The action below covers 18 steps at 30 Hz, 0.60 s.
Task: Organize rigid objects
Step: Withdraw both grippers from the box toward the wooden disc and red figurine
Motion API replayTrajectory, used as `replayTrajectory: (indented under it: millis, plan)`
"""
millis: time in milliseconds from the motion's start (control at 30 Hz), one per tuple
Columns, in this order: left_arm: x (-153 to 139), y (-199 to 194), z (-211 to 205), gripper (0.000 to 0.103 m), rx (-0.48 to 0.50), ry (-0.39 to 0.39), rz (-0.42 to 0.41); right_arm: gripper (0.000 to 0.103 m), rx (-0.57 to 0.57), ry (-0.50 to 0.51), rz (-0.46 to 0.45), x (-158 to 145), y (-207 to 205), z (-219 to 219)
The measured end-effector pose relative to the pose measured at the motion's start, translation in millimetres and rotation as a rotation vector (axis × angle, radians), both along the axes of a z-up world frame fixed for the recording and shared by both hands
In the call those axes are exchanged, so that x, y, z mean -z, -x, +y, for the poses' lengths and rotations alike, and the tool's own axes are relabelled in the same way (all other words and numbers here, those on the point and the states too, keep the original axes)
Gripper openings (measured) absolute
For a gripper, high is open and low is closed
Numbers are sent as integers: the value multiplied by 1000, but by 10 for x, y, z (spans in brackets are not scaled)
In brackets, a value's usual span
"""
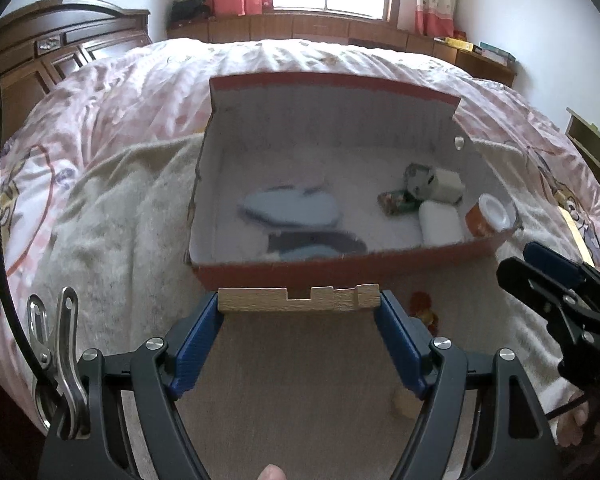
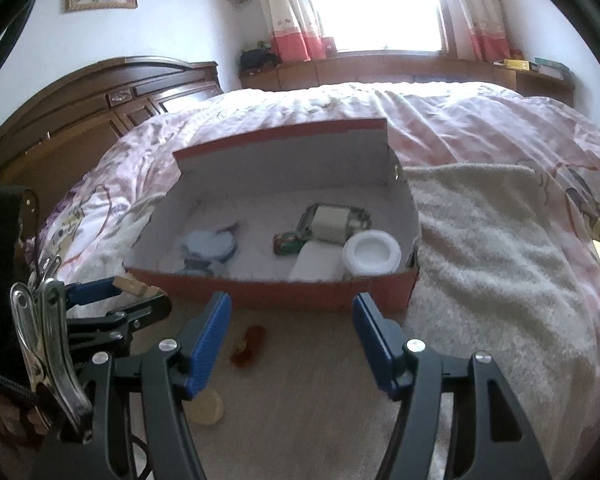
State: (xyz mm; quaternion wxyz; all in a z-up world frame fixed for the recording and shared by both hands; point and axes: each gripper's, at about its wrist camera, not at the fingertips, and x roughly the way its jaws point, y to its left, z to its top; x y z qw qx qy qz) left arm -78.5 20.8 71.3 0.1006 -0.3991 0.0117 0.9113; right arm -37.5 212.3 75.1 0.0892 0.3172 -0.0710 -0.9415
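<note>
Left gripper (image 1: 300,304) clamps a notched wooden block (image 1: 300,299) endwise, just short of the open red box (image 1: 340,268); right gripper (image 2: 292,336) gapes empty. Carry step; next, lift over wall, release inside.

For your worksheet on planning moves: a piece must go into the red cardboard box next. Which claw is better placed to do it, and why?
The left claw. It already grips the notched wooden block just before the open red cardboard box, while the right claw is open and empty.

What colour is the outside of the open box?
Red-orange box, white inside; shows best in the right wrist view.
</note>
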Motion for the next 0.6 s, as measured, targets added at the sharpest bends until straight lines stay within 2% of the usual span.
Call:
replayTrajectory:
  millis: [133, 333, 600]
  plan:
    - [12, 1, -19, 79, 3, -13, -3, 67, -4, -2, -28, 103, -46, -26]
    - [-177, 171, 30, 79, 5, -10, 74, 67, 2, 14, -54, 185, -54, -17]
    - [-86, 528, 115, 79, -4, 27, 36, 67, -8, 20, -75, 252, -64, -42]
